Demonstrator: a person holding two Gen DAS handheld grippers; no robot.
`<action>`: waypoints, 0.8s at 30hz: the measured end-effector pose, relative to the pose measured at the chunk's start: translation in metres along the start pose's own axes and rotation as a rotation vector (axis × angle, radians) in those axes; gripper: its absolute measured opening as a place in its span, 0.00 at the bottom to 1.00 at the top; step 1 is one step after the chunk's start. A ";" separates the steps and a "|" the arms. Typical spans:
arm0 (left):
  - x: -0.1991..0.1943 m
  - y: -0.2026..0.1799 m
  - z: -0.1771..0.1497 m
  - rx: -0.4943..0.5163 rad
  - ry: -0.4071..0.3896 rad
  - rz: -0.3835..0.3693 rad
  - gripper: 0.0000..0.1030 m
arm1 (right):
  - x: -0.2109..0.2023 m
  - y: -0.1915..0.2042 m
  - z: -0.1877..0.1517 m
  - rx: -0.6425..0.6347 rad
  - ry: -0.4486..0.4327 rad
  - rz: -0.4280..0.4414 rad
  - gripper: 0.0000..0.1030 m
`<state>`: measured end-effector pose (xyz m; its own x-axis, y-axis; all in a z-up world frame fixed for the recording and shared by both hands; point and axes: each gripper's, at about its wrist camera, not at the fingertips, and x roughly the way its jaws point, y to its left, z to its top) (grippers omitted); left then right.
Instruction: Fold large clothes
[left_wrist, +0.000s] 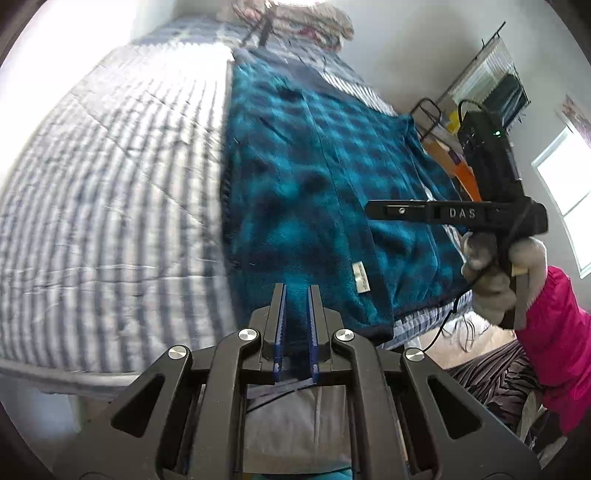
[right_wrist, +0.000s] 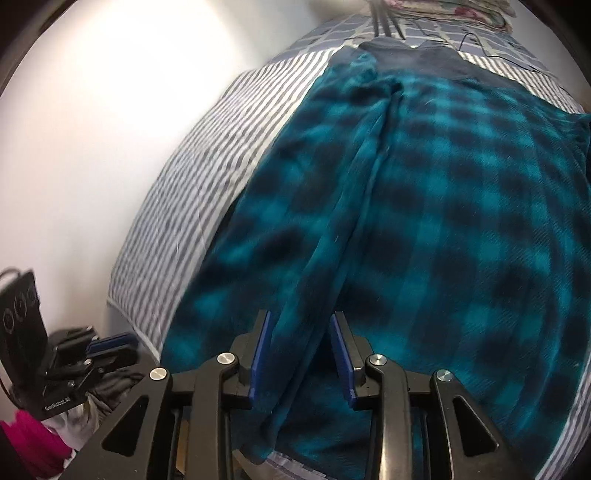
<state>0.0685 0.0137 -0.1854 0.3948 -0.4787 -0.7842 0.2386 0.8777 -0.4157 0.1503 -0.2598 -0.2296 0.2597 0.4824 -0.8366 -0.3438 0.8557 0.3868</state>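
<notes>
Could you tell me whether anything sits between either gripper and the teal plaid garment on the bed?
Nothing visible does. The left gripper already has a strip of the teal plaid garment between its fingers, and a fold of it runs between the right gripper fingers. The garment lies spread on the striped bedspread.

The teal plaid garment (right_wrist: 424, 221) is motion-blurred in both views, and the right wrist frame's right and bottom edges cut it off. The small white tag (left_wrist: 359, 277) near lower centre carries unreadable print.
</notes>
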 end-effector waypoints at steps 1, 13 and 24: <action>0.008 -0.002 0.000 0.007 0.016 0.004 0.07 | 0.005 -0.001 -0.004 -0.008 0.004 -0.010 0.33; 0.065 0.004 -0.019 -0.004 0.123 0.045 0.07 | 0.039 -0.001 -0.019 -0.082 0.051 -0.108 0.33; -0.020 -0.043 -0.001 0.168 -0.184 0.016 0.16 | -0.051 0.010 -0.044 -0.099 -0.257 -0.161 0.53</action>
<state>0.0498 -0.0145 -0.1525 0.5508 -0.4742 -0.6868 0.3693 0.8765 -0.3089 0.0939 -0.2837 -0.2002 0.5327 0.3847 -0.7538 -0.3629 0.9085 0.2072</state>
